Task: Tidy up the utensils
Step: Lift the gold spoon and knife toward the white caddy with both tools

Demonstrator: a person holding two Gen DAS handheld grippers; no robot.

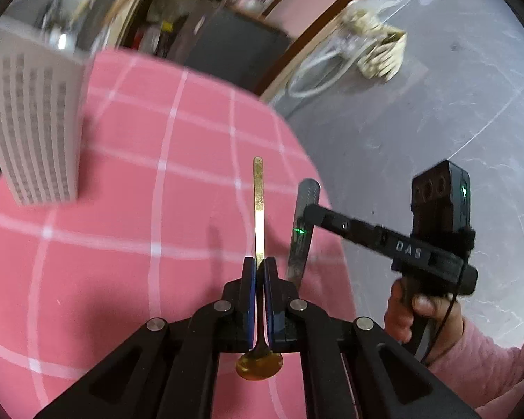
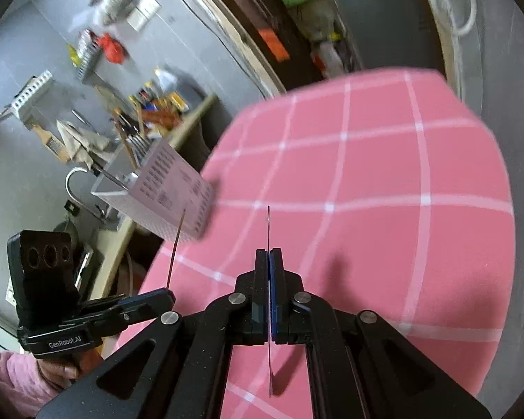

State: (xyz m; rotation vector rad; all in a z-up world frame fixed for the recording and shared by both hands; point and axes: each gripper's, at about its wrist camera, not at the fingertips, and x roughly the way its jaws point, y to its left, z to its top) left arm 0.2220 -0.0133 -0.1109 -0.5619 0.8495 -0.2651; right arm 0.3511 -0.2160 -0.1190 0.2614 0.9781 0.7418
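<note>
My left gripper (image 1: pixel 260 262) is shut on a gold spoon (image 1: pixel 258 206), handle pointing forward, bowl back under the fingers, held above the pink checked tablecloth (image 1: pixel 139 209). My right gripper (image 2: pixel 269 253) is shut on a thin silver utensil (image 2: pixel 269 223) seen edge-on; in the left wrist view this silver utensil (image 1: pixel 302 230) is a flat blade-like piece held by the right gripper (image 1: pixel 309 211) just right of the spoon. The white perforated utensil holder (image 1: pixel 31 122) stands at the table's far left; in the right wrist view the holder (image 2: pixel 164 188) holds several utensils. The left gripper (image 2: pixel 169 293) shows there with the spoon.
The table edge (image 1: pixel 318 181) drops off to grey floor on the right. A cluttered counter (image 2: pixel 122 115) with tools lies beyond the holder. A dark cabinet (image 1: pixel 234 49) stands behind the table.
</note>
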